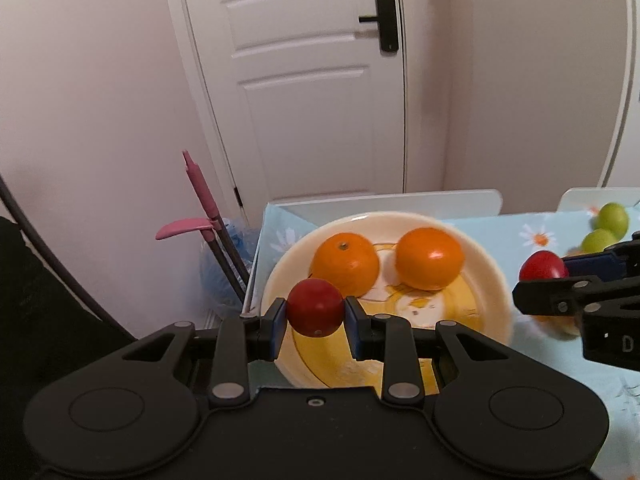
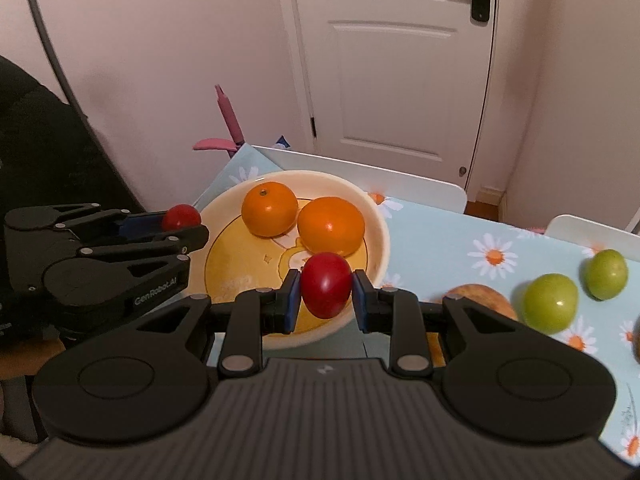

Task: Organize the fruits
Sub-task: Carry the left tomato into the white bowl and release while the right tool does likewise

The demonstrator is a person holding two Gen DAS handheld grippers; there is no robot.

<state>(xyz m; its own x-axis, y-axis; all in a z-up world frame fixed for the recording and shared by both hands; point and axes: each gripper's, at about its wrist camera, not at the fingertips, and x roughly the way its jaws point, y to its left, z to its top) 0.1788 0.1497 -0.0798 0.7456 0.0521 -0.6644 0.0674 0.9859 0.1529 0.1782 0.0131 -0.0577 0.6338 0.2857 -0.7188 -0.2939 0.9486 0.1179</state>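
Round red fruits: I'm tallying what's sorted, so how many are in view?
2. One round red fruit is clamped in the left gripper over the cream plate's near edge; the other round red fruit is clamped in the right gripper. More may be hidden.

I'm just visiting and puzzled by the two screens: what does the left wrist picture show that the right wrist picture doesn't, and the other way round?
Only the left wrist view shows the blue bag on the floor beside the table.

Only the right wrist view shows the brownish fruit on the tablecloth, next to the green fruits.

Both show the cream bowl holding two oranges, the white door, and each gripper's fingers closed on a red fruit: the left gripper on one red fruit, the right gripper on the other red fruit.
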